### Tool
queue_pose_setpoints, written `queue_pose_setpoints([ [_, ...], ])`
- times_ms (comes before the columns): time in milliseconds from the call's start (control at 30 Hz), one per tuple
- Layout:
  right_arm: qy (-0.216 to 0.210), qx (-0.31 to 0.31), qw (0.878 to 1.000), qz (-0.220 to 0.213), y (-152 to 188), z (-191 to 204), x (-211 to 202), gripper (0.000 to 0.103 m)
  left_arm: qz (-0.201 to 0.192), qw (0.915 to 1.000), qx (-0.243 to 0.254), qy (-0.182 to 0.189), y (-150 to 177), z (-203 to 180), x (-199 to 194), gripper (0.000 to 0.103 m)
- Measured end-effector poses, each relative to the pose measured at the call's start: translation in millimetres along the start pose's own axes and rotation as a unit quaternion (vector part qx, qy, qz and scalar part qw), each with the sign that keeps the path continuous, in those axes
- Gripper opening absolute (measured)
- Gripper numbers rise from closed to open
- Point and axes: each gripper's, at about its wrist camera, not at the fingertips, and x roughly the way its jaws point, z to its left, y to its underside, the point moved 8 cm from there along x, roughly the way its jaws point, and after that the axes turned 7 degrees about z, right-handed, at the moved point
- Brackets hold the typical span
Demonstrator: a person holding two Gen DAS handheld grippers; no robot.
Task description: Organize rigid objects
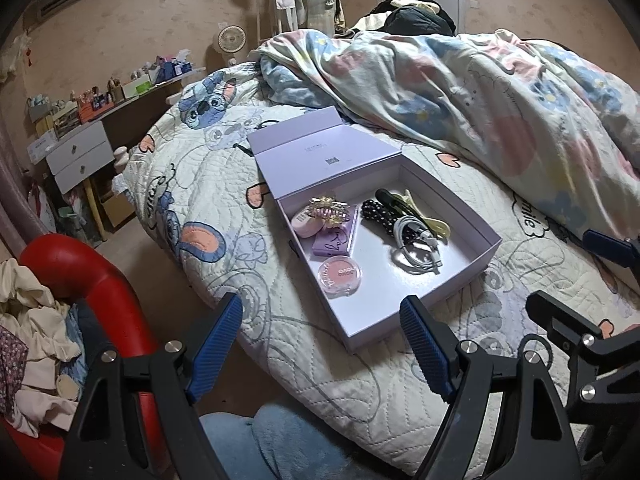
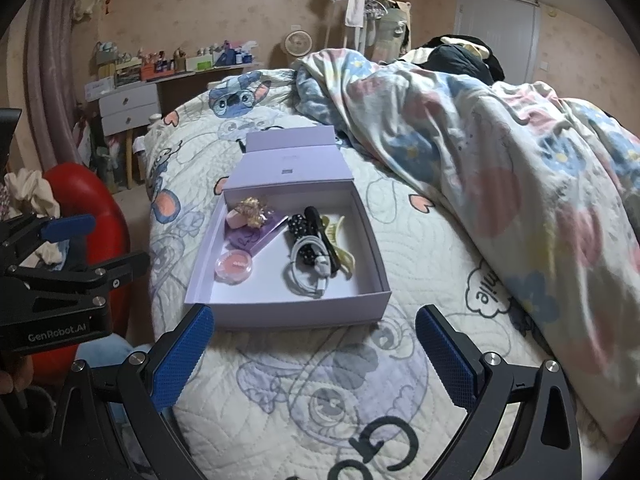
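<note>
Both hand-held grippers, left (image 1: 322, 344) and right (image 2: 316, 356), released, empty. Box (image 2: 362, 308) on bed (image 2: 304, 392) holds blush compact (image 2: 233, 266) (light, slick, probably brittle); grip its rim.

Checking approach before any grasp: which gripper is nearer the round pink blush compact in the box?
Left, by a slight margin. The left gripper hovers open just short of the blush compact; the right gripper hovers open farther toward the box's other front corner.

Purple case (image 1: 334, 240) partly hidden under gold hair clip (image 1: 328, 210)
</note>
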Motion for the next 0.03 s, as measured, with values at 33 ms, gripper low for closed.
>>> queue_pose_setpoints([
  [33,0.001,0.001,1.000,0.001,-0.3,-1.1,0.3,0.102,0.000,1.0000,0.000,0.004,0.4,0.0,0.0,0.081],
])
